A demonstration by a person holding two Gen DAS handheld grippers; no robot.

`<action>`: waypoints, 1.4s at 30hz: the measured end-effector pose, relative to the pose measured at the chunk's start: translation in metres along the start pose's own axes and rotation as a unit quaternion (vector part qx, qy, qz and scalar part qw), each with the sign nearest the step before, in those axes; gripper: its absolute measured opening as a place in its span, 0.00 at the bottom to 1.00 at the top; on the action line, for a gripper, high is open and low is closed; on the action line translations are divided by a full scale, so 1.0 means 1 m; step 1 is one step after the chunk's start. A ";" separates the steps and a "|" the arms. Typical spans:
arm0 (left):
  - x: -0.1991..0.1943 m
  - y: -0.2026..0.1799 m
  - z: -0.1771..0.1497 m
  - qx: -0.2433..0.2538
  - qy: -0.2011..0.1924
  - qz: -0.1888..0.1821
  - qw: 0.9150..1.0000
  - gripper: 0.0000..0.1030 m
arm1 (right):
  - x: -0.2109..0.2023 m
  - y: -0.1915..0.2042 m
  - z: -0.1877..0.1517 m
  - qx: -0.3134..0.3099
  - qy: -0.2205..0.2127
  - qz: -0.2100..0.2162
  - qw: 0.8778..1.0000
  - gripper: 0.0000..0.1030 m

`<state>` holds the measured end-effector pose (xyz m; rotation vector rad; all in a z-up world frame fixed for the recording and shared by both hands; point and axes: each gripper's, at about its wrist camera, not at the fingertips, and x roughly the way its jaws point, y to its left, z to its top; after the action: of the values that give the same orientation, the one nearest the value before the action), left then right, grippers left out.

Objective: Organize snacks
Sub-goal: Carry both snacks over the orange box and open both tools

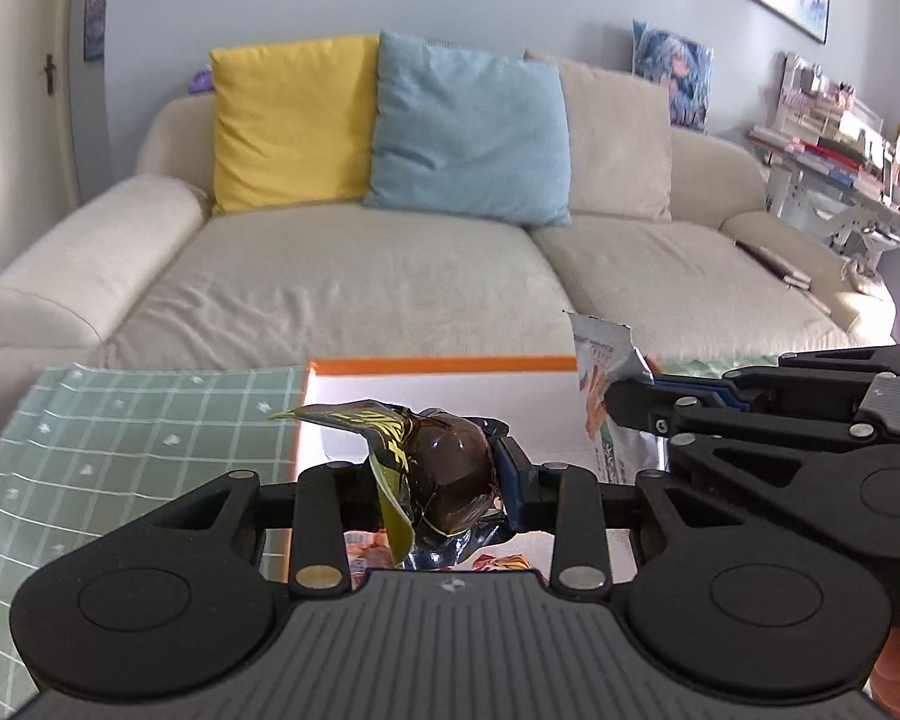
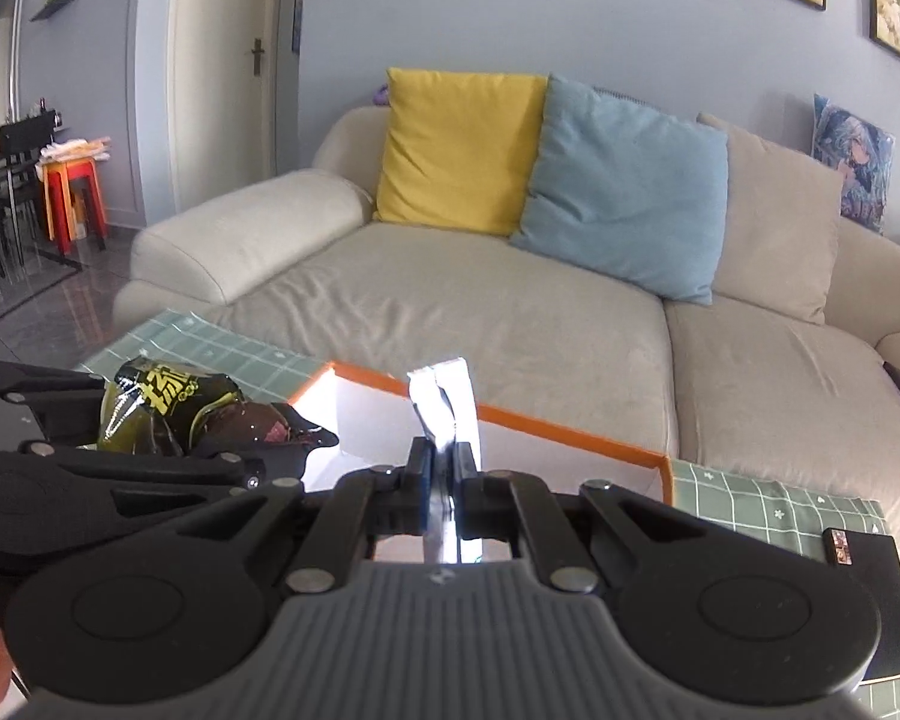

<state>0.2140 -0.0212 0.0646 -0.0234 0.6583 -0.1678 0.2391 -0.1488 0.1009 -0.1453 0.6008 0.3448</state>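
My left gripper [image 1: 444,474] is shut on a dark brown and yellow snack bag [image 1: 444,468], held above the orange-rimmed white box [image 1: 438,367]. The same bag shows at the left of the right wrist view [image 2: 174,414]. My right gripper [image 2: 444,468] is shut on the top edge of a silver-white snack packet [image 2: 444,396], also over the box [image 2: 570,429]. In the left wrist view the right gripper [image 1: 624,402] comes in from the right, pinching that packet [image 1: 600,360]. More colourful packets [image 1: 378,558] lie inside the box below.
The box sits on a green checked tablecloth [image 1: 120,438]. A beige sofa [image 1: 360,276] with yellow, blue and beige cushions stands behind. A black object [image 2: 870,570] lies on the cloth at right. A cluttered desk [image 1: 840,168] is far right.
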 end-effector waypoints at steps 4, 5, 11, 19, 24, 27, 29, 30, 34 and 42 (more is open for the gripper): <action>0.030 0.000 -0.004 0.001 0.033 -0.004 0.999 0.37 | 0.033 -0.013 -0.003 0.006 0.038 -0.003 0.999 0.02; 0.036 0.000 -0.006 0.000 0.041 -0.005 0.999 0.38 | 0.041 -0.017 -0.005 0.011 0.050 -0.002 0.999 0.02; 0.066 0.000 -0.016 0.009 0.091 -0.007 0.996 0.38 | 0.082 -0.035 -0.023 0.044 0.116 0.001 0.992 0.02; 0.091 0.001 -0.031 0.017 0.153 -0.008 0.988 0.38 | 0.107 -0.035 -0.045 0.049 0.163 0.005 0.985 0.02; 0.097 0.006 -0.034 0.011 0.171 -0.003 0.985 0.38 | 0.113 -0.032 -0.045 0.062 0.175 0.020 0.982 0.05; 0.097 0.007 -0.035 0.014 0.174 0.004 0.985 0.38 | 0.119 -0.034 -0.045 0.079 0.179 0.025 0.980 0.05; 0.096 0.009 -0.036 0.011 0.177 0.003 0.984 0.38 | 0.122 -0.035 -0.046 0.088 0.183 0.029 0.979 0.06; 0.096 0.010 -0.036 0.009 0.177 0.003 0.984 0.38 | 0.124 -0.036 -0.047 0.094 0.186 0.033 0.977 0.07; 0.095 0.009 -0.033 0.010 0.169 0.008 0.985 0.48 | 0.131 -0.036 -0.046 0.110 0.197 0.038 0.973 0.09; 0.081 0.007 -0.029 0.029 0.148 0.011 0.988 0.63 | 0.130 -0.033 -0.045 0.116 0.202 0.038 0.972 0.14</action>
<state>0.2609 -0.0264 -0.0080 0.0651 0.9504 -0.1708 0.3272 -0.1539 -0.0102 0.0360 1.0469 0.3172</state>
